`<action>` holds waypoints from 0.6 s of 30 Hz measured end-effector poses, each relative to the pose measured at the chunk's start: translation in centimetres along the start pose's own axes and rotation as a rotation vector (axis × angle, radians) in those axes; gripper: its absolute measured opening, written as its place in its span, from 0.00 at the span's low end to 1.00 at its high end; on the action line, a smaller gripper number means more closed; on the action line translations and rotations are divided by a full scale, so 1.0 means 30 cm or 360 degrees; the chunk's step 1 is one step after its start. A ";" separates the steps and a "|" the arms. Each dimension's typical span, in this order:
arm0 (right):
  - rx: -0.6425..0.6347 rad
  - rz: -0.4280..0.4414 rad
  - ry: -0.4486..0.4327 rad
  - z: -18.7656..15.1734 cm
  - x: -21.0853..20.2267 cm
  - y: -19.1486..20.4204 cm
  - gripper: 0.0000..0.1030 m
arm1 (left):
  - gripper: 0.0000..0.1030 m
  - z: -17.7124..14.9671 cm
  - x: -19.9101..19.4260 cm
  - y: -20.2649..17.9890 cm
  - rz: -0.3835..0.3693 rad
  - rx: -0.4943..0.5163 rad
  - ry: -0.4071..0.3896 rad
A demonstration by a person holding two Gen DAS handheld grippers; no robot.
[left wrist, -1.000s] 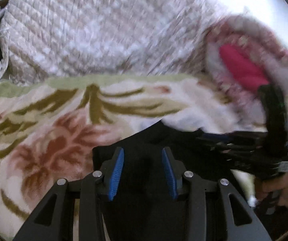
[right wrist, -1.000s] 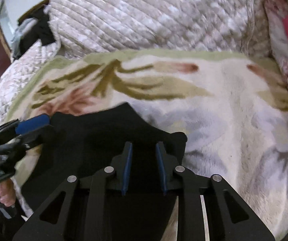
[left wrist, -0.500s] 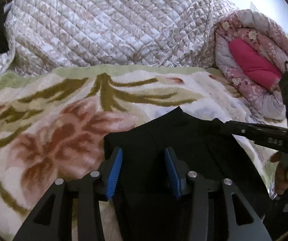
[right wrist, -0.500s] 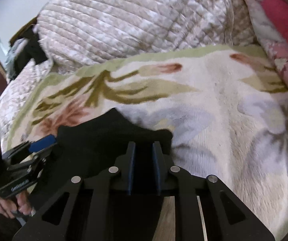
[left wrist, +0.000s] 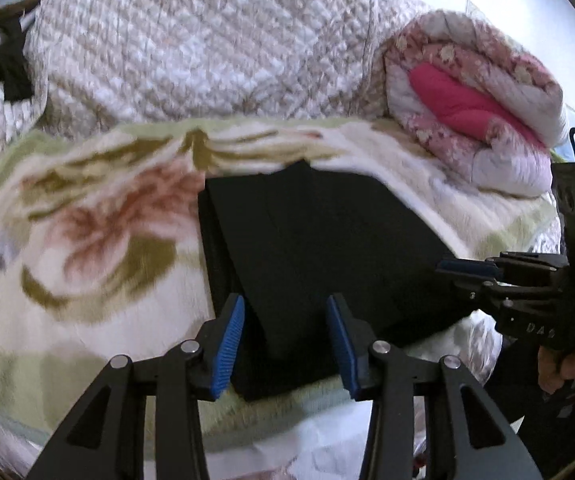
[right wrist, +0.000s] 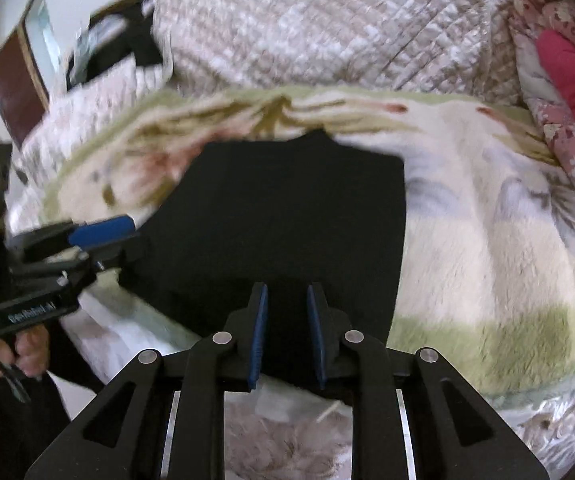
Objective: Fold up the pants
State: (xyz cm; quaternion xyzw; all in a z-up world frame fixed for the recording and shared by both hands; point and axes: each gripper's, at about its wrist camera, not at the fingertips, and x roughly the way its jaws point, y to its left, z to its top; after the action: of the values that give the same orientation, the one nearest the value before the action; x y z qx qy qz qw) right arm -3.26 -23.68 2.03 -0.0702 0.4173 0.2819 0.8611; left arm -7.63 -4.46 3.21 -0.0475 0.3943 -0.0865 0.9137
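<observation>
Black folded pants (left wrist: 319, 240) lie on a floral blanket (left wrist: 87, 240) on the bed. The left gripper (left wrist: 285, 340) and right gripper (right wrist: 285, 332) hover over the pants' near edge, fingers apart, holding nothing. Only the right view shows a brown door (right wrist: 15, 96), far left.

The folded pants (left wrist: 319, 248) lay on the blanket (left wrist: 99, 264); behind it rose a quilt (left wrist: 207, 52), a rolled comforter (left wrist: 471, 108) to the right.

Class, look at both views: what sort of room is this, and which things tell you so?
Probably a bedroom: black pants lie on a floral blanket, with a quilted bedspread and rolled pink duvet behind.
</observation>
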 end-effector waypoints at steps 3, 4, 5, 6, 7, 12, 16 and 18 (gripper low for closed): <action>-0.0071 -0.0035 -0.0020 0.002 0.016 0.012 0.20 | 0.43 -0.006 0.020 0.002 0.0025 -0.0007 -0.0002; -0.0077 -0.0041 -0.0023 0.002 0.019 0.013 0.20 | 0.42 -0.006 0.023 0.001 0.0031 -0.0005 -0.0005; -0.0080 -0.0048 -0.0026 0.003 0.024 0.014 0.20 | 0.41 -0.008 0.025 0.004 0.0033 -0.0018 -0.0008; -0.0076 -0.0053 -0.0029 0.005 0.027 0.013 0.20 | 0.41 -0.010 0.028 0.010 0.0031 -0.0038 -0.0009; -0.0071 -0.0054 -0.0031 0.006 0.028 0.012 0.20 | 0.41 -0.008 0.028 0.014 0.0028 -0.0051 -0.0009; 0.0021 -0.0002 -0.0022 0.011 0.009 -0.003 0.26 | 0.41 0.002 0.019 0.026 0.0022 -0.0095 0.0008; 0.0113 0.0000 -0.0037 0.051 -0.015 -0.036 0.44 | 0.41 0.034 0.010 0.045 0.0022 -0.0142 0.0028; 0.0146 0.0010 -0.0049 0.076 -0.023 -0.051 0.44 | 0.41 0.058 0.002 0.059 0.0014 -0.0163 0.0021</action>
State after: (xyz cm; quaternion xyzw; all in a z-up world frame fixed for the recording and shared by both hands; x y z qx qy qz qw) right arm -1.22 -24.44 3.84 -0.0251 0.4166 0.2662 0.8689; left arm -6.11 -2.71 4.09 -0.0918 0.4045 -0.0627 0.9078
